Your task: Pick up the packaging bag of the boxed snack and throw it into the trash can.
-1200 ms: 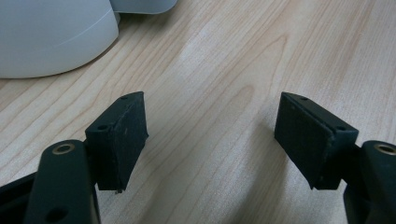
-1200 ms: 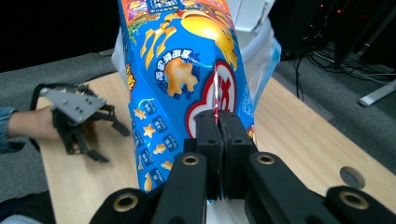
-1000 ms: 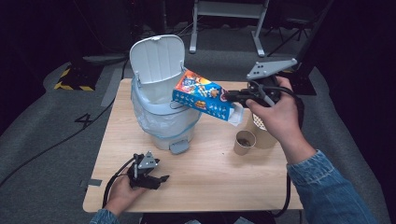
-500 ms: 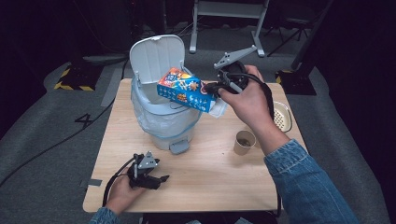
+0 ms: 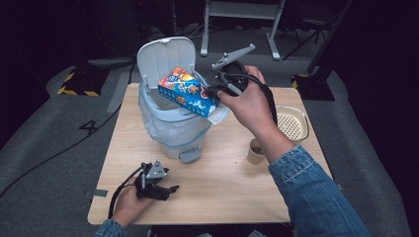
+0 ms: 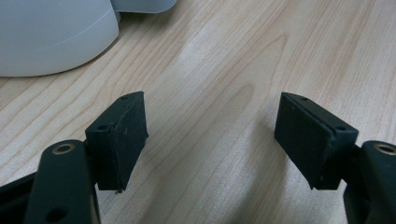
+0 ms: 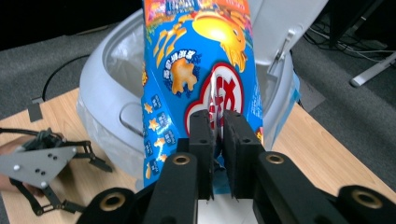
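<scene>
The wooden table [image 5: 217, 187] is bright under light from above, and the room around it is dark (almost black). The close pictures look a bit soft.

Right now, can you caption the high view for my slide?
Right tongs hold a snack box over the open bin; left tongs rest open on the table.

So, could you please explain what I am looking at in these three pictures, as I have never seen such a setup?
A person at a wooden table holds a hand-held two-jaw gripper in each hand. One picture comes from a camera above; the other two come from cameras riding on the grippers. The right gripper pinches a blue snack box over an open grey bin; its jaws have just been opening slightly, with the box between them. The left gripper rests open on the table, holding nothing. A paper cup and a strainer bowl also stand on the table.
</scene>
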A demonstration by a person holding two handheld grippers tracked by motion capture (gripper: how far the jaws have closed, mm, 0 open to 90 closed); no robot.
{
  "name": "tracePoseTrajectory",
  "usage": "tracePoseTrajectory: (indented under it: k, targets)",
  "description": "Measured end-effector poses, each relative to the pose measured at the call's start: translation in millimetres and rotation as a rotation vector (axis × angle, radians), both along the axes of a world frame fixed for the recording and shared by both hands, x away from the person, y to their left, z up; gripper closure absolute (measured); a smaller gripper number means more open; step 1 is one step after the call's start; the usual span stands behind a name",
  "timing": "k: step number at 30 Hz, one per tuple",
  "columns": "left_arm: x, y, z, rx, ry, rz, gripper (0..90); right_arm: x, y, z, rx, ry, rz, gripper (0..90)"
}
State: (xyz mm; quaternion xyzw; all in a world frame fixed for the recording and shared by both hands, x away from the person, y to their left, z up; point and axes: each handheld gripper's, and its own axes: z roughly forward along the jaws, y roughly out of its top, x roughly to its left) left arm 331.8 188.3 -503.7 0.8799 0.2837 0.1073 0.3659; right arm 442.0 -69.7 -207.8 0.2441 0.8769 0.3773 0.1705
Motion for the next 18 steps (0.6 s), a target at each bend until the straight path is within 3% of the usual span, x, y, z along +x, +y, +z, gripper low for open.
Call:
tracePoseTrajectory:
  k: [5, 8, 12, 16, 18]
  targets:
    - [0.0, 0.0, 0.0, 0.000, 0.000, 0.000, 25.7, 2.1, 4.2, 3.0, 0.042, -0.028, -0.016, 72.7]
    - [-0.1, 0.1, 0.0, 0.000, 0.000, 0.001, 25.8, 1.5, 4.1, 4.8, 0.076, -0.057, -0.033, 57.8]
    - [-0.1, 0.1, 0.0, 0.000, 0.000, 0.000, 25.8, -3.6, -1.7, 7.7, 0.115, -0.077, -0.029, 48.5]
    - [-0.1, 0.1, 0.0, 0.000, 0.000, 0.000, 25.7, -13.4, -12.7, 12.8, 0.129, -0.139, -0.030, 43.9]
    - [-0.1, 0.1, 0.0, 0.000, 0.000, 0.000, 25.7, -17.4, -19.1, 11.6, 0.126, -0.142, -0.026, 43.8]
